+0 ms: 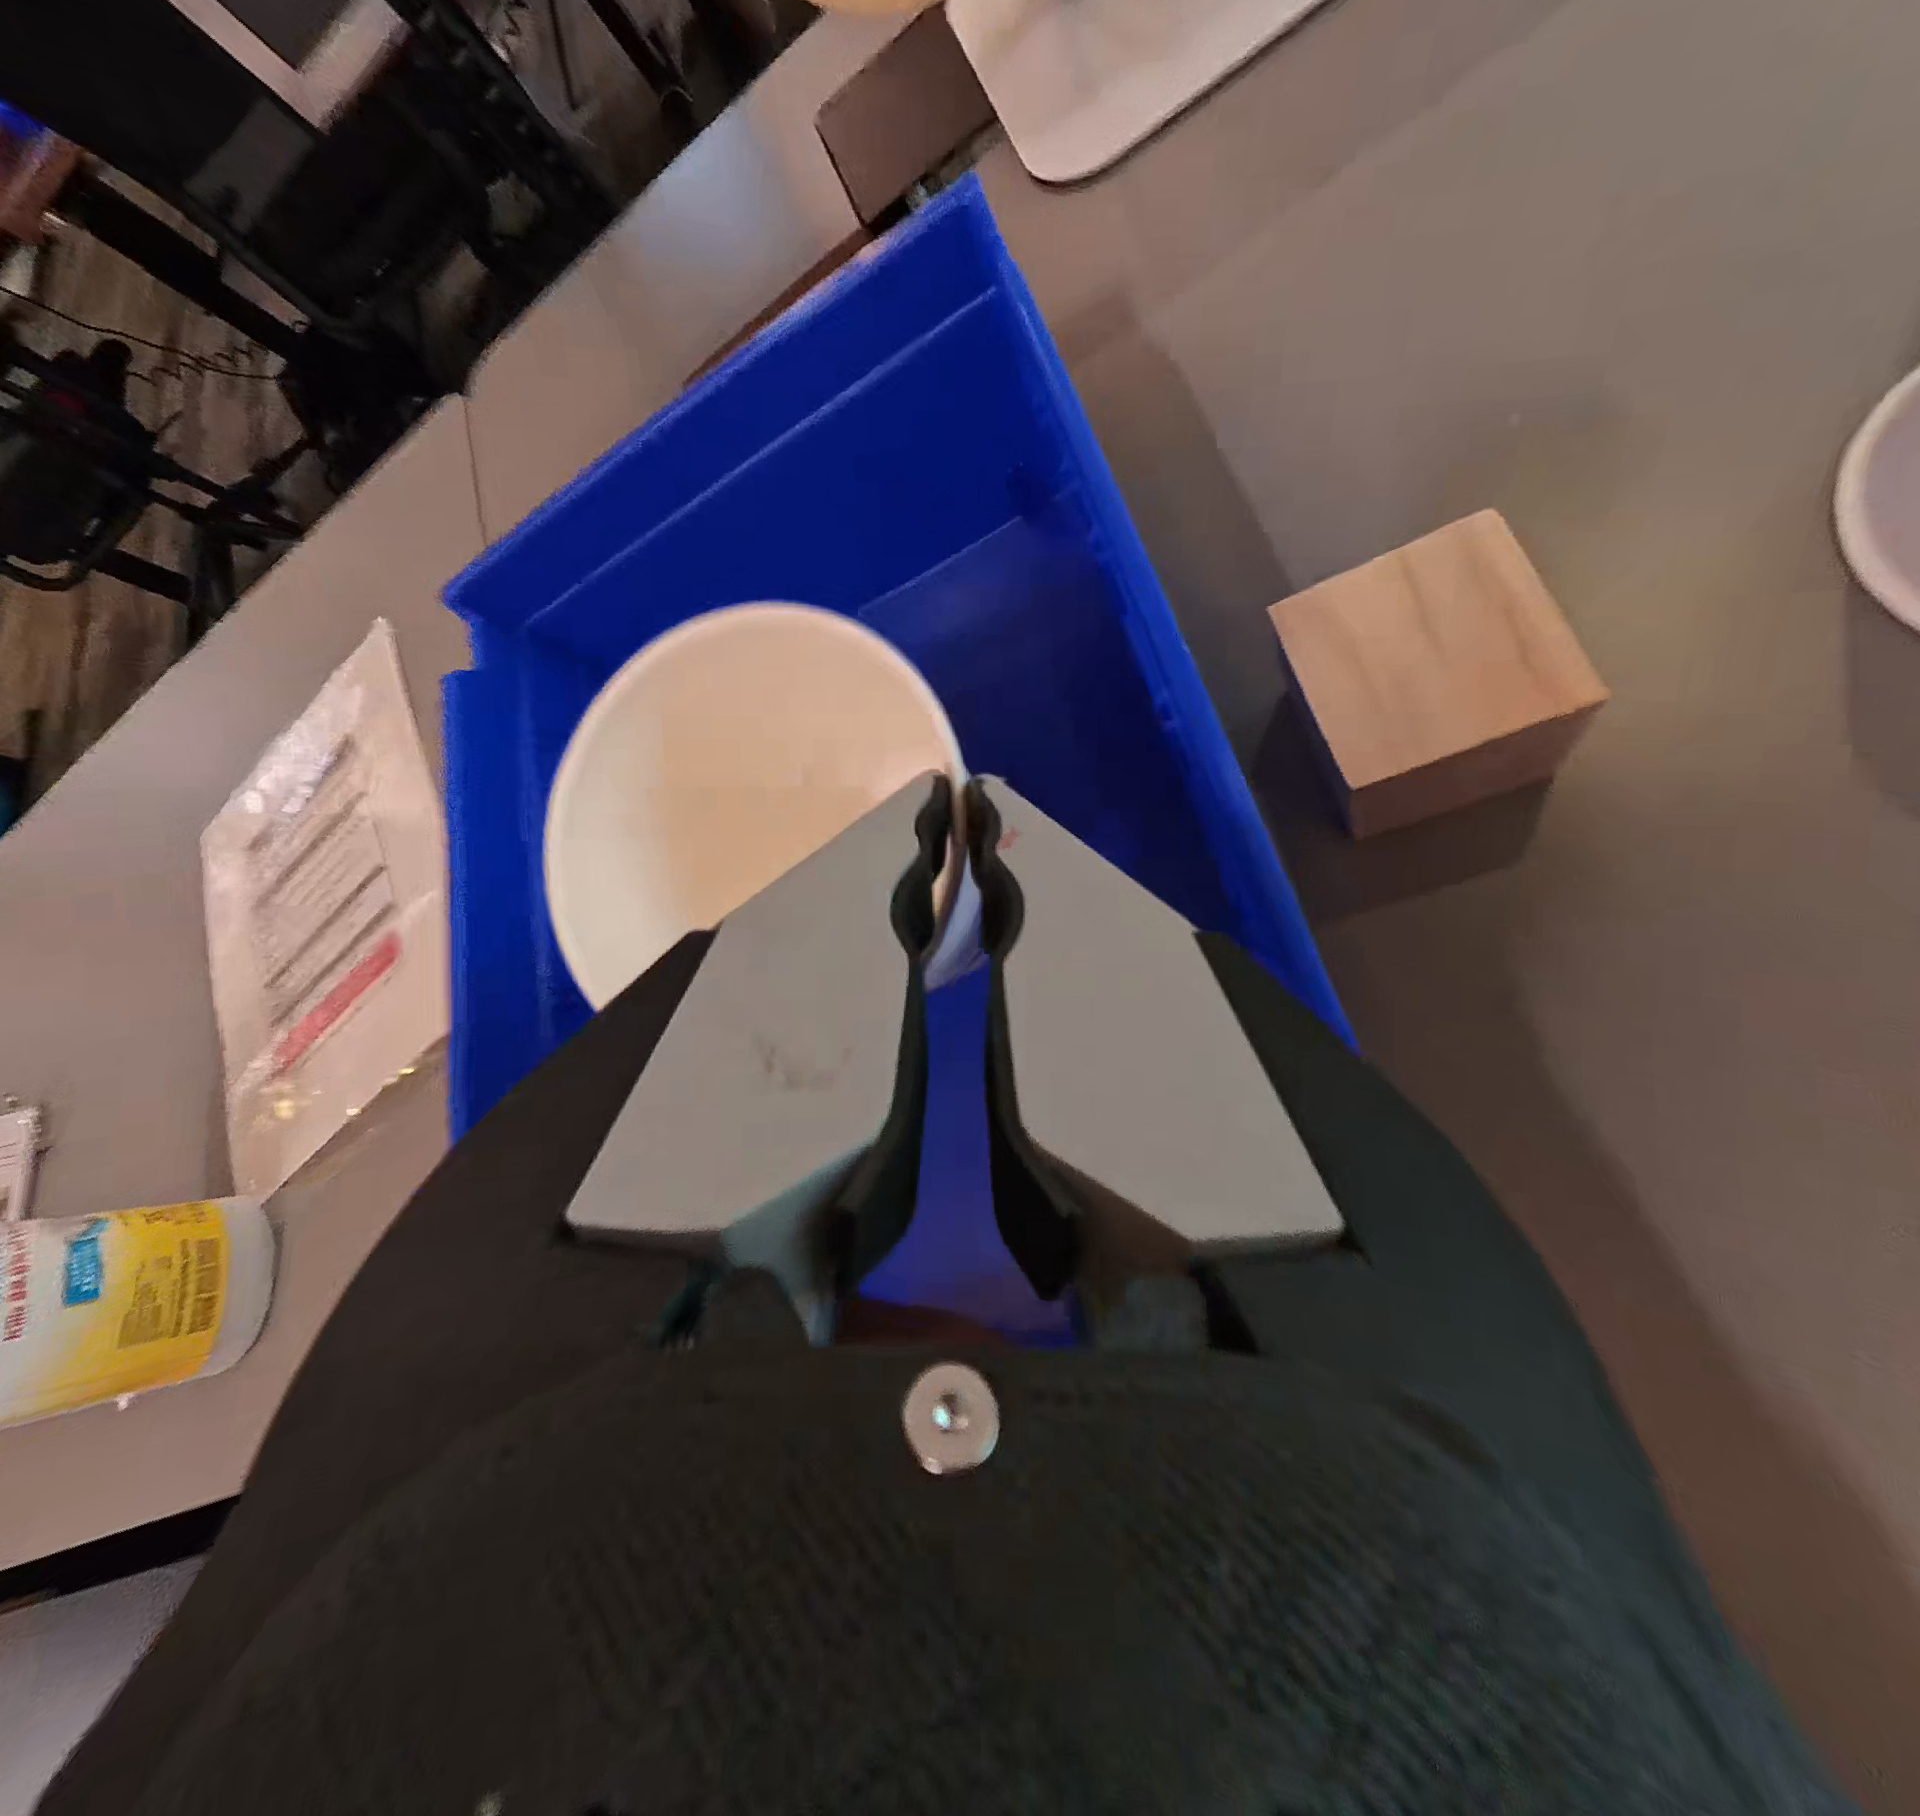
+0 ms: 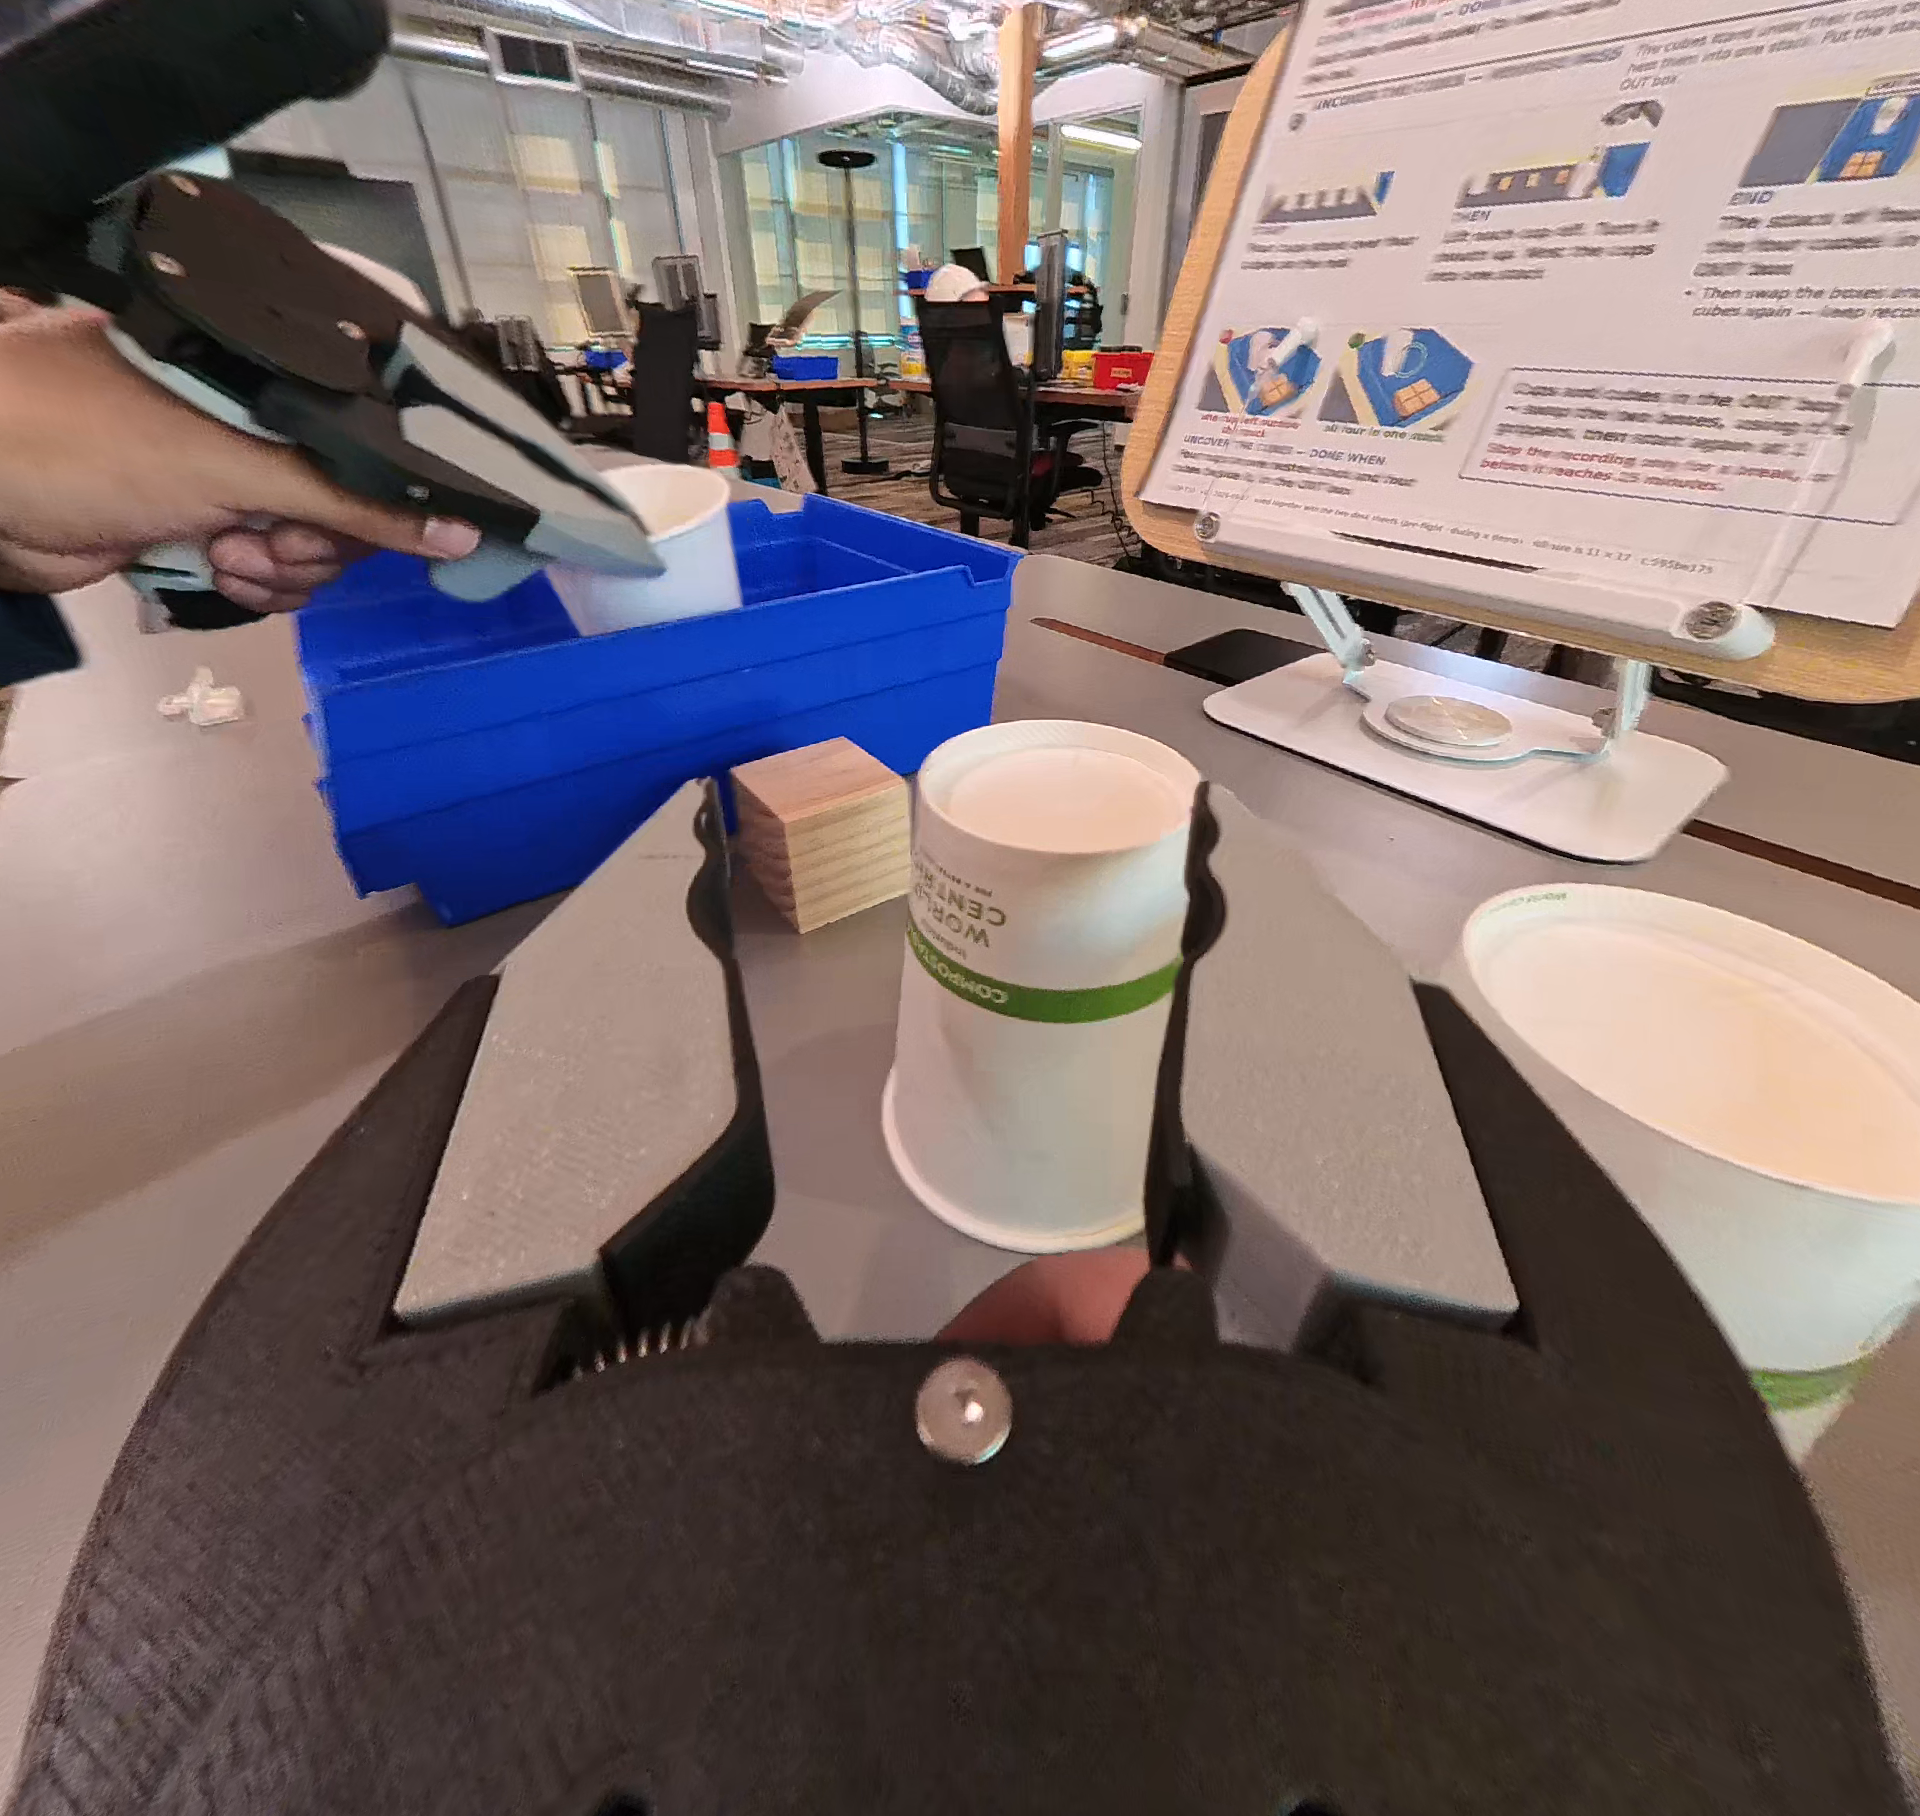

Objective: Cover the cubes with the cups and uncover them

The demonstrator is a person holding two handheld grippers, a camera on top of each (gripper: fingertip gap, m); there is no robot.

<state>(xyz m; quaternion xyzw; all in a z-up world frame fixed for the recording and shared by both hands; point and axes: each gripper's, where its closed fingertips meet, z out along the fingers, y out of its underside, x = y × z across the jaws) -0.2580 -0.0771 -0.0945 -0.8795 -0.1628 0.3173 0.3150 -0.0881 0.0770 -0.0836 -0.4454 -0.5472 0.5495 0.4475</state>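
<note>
My left gripper (image 1: 958, 810) is shut on the rim of a white paper cup (image 1: 727, 758), one pad inside and one outside the wall. It holds the cup mouth up over the blue bin (image 1: 831, 436). The right wrist view shows the same grasp, with the cup (image 2: 675, 540) above the bin (image 2: 644, 727). A wooden cube (image 1: 1434, 665) stands bare on the table beside the bin. My right gripper (image 2: 956, 883) is open around an upside-down white cup with a green band (image 2: 1039, 987). The right finger is next to the cup and the left finger stands well clear. The cube (image 2: 821, 831) lies just beyond the left fingertip.
Another white cup (image 2: 1704, 1091) stands close on the right. A stand with an instruction sheet (image 2: 1558, 260) sits at the back right on its white base (image 2: 1455, 758). A bagged sheet (image 1: 312, 883) and a yellow-labelled bottle (image 1: 114, 1299) lie left of the bin. The left tips stand about 11 cm off the wooden cube (image 1: 1434, 665).
</note>
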